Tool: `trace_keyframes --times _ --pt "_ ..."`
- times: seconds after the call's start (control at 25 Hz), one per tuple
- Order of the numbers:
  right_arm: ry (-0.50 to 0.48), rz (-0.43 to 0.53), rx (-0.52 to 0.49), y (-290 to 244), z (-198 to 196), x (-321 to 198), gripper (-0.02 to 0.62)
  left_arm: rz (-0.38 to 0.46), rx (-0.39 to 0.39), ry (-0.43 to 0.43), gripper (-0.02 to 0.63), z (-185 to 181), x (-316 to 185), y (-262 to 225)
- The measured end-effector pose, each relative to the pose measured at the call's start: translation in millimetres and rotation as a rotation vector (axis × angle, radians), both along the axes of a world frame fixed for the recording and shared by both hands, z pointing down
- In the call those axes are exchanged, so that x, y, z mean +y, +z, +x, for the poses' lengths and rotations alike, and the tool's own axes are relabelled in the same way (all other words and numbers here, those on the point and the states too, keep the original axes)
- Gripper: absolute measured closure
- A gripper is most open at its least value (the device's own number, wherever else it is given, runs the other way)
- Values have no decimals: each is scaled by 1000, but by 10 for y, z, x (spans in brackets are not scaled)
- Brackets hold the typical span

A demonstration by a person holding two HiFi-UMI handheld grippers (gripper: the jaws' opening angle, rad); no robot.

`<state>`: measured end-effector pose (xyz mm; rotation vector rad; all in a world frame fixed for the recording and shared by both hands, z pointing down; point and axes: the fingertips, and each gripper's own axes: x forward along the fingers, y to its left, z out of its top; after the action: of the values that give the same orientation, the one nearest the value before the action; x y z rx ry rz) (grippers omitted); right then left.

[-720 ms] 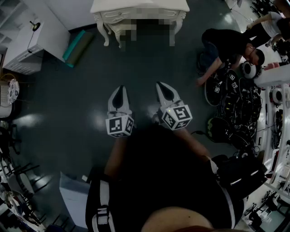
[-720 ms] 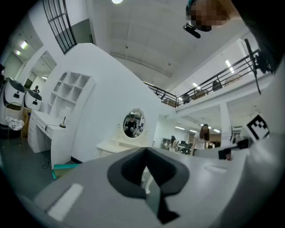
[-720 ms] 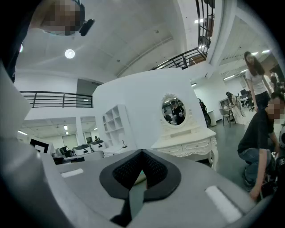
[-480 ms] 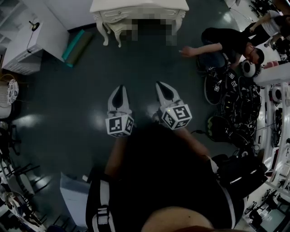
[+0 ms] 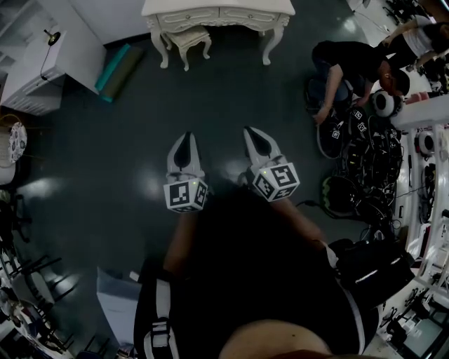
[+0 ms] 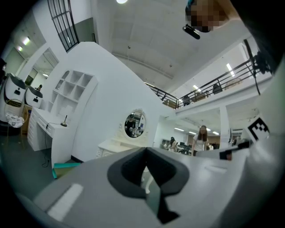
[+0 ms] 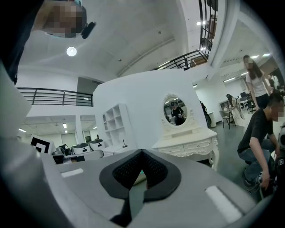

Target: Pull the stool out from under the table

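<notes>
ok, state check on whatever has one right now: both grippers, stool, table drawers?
left gripper: shut, empty, held over bare floor.
right gripper: shut, empty, held over bare floor.
stool: upright, tucked partly under the table's left end, not yet pulled out.
table: upright against the wall.
drawers: closed.

Grey left gripper (image 5: 185, 138), right gripper (image 5: 251, 132) — black top (image 5: 266, 280).
</notes>
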<state>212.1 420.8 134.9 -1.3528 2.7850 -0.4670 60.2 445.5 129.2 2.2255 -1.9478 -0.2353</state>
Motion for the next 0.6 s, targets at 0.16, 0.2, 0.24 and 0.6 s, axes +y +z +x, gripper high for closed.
trace_keyframes --times 0.16,0.2,0.24,0.6 --pt "10 4 8 5 -179 61 597 -5 1 9 600 -216 52 11" --pt "13 5 11 10 -214 76 597 -11 11 8 600 -264 58 33" --pt "17 7 14 16 -245 92 597 -17 21 9 600 -307 61 56" --pt "41 0 31 83 -325 7 597 -32 65 23 600 -435 -63 209"
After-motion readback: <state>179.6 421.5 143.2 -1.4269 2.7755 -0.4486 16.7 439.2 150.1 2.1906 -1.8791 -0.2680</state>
